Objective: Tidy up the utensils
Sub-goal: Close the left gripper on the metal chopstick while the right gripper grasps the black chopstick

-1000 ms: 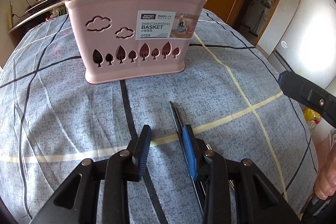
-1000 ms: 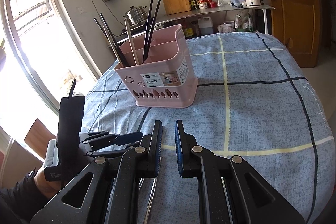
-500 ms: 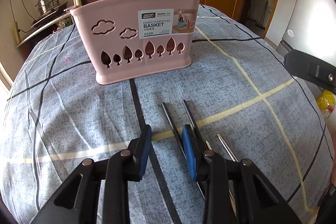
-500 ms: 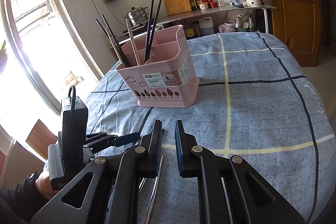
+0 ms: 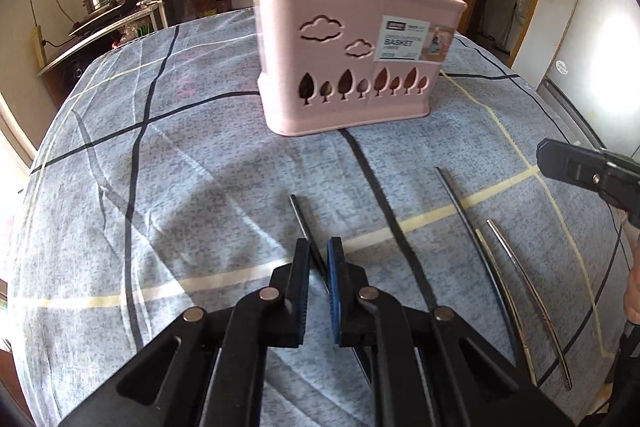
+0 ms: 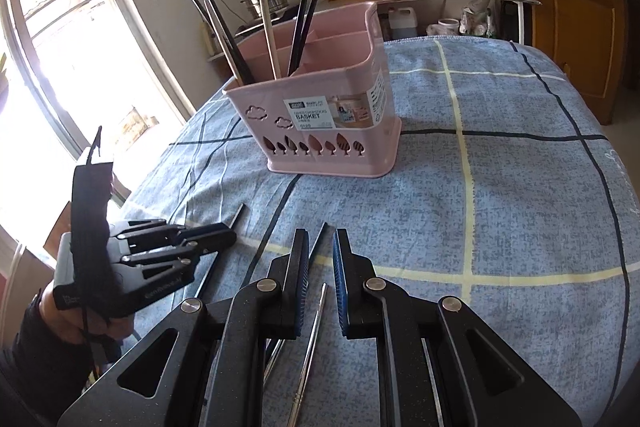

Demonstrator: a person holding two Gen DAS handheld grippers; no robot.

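The left gripper, its jaws just closed, is clamped on a black chopstick lying ahead of it, likely for lifting to the basket beyond, while the right gripper is held nearly shut and empty above three more chopsticks.
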